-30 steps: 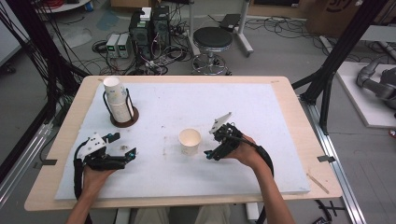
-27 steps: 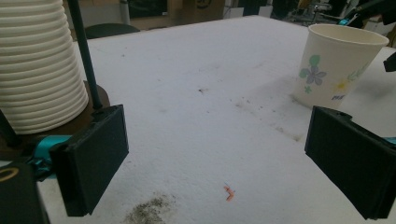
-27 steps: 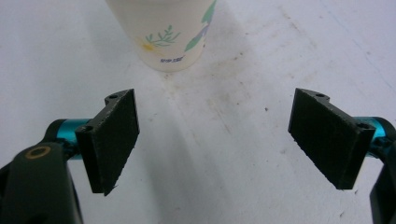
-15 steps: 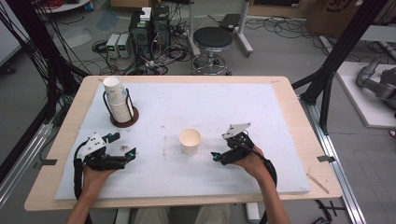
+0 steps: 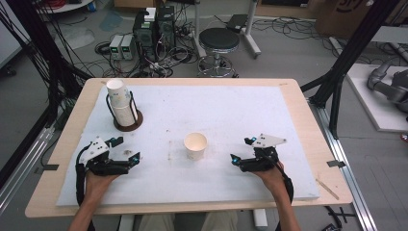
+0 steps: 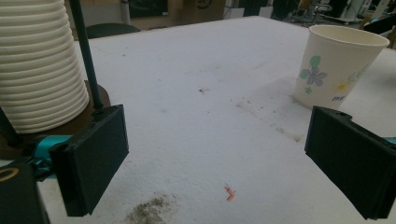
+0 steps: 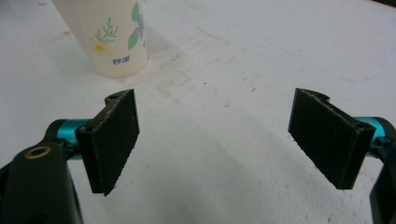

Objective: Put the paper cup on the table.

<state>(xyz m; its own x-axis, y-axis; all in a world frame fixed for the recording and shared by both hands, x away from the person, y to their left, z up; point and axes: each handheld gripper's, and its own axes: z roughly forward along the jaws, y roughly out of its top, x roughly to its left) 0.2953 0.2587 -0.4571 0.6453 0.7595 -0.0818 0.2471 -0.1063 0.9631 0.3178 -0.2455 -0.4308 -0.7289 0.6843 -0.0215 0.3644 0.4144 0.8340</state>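
High view: the single paper cup (image 5: 196, 145) stands upright near the centre of the worktop (image 5: 308, 120), mouth up. Your right gripper (image 5: 234, 159) rests at the cup's 3 o'clock, near but apart from it. Your left gripper (image 5: 136, 157) lies at the cup's 9 o'clock, farther off. The stack of cups (image 5: 121, 103) sits in its wire holder (image 5: 133, 108) at about 10 o'clock.

Left gripper view: your fingers (image 6: 91, 163) stand wide apart with nothing between them. The cup (image 6: 337, 65) is at 1 o'clock beyond the far finger; the stack (image 6: 39, 63) rises at 11 o'clock.

Right gripper view: your fingers (image 7: 112, 137) are likewise spread and empty, the cup base (image 7: 116, 35) at 11 o'clock, clear of them.

Judgement: one cup appears placed, and both hands sit idle between steps. The next move likely calls for your left gripper to reach toward 11 o'clock and take the top cup from the stack, gripping lightly so the rim is not crushed.
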